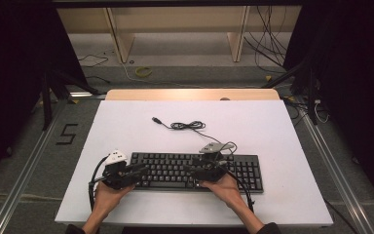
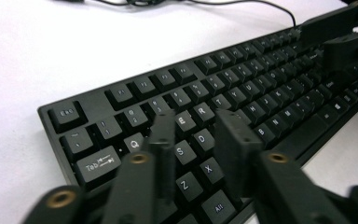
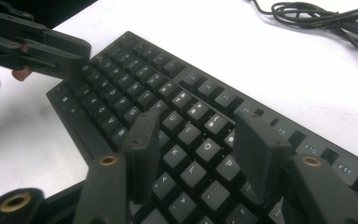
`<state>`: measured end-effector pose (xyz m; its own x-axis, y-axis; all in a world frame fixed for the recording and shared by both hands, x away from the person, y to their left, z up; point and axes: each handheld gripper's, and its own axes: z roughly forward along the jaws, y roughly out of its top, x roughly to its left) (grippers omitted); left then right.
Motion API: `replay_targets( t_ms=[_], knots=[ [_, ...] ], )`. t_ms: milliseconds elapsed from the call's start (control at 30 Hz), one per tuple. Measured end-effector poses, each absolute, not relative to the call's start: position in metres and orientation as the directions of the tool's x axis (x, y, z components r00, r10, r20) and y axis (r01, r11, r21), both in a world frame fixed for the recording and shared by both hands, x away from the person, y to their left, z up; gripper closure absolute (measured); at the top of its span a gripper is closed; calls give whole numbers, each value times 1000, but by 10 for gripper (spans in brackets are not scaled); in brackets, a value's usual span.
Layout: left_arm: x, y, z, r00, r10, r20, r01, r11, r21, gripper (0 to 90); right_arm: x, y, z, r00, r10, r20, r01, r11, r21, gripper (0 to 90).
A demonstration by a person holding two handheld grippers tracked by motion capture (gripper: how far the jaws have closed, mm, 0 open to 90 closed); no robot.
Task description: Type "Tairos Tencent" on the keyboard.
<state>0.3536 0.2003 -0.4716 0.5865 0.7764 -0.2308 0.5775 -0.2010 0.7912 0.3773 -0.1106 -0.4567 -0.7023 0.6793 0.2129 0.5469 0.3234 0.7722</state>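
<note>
Hovering over the keyboard [image 1: 197,170], both grippers (jaws parted) angle inward.

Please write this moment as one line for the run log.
left tongs: open, over keyboard left keys | right tongs: open, over middle keys | cable: loose behind

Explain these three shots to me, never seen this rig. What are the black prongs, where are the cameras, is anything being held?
No robot here: a person holds a two-jaw gripper in each hand. The high view looks down on a white table from above the person's side. There you see the left gripper and the right gripper, both over a black keyboard. The keyboard's cable lies coiled behind it, plug loose on the table.

The other two pictures come from cameras riding on the grippers. The black prongs at the bottom are that gripper's own jaws: left gripper above the Q, S, D keys, right gripper above the K, O, P area. Both sets of jaws stand apart with nothing between them.
</note>
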Motion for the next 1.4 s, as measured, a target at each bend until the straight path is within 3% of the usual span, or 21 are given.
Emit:
replay_targets(
  t_ms=[233,400,1400],
  knots=[
    [356,194,-474,599,773,-209,586,-245,772,837,370,-116,-452,-712,669,214,532,315,786,424],
    [358,190,-475,602,775,-195,588,-264,764,888,364,-119,-449,-725,654,215,517,311,798,384],
    [364,186,-484,597,780,-187,619,-300,726,895,347,-121,-449,-751,625,214,503,330,799,339]
  ],
)
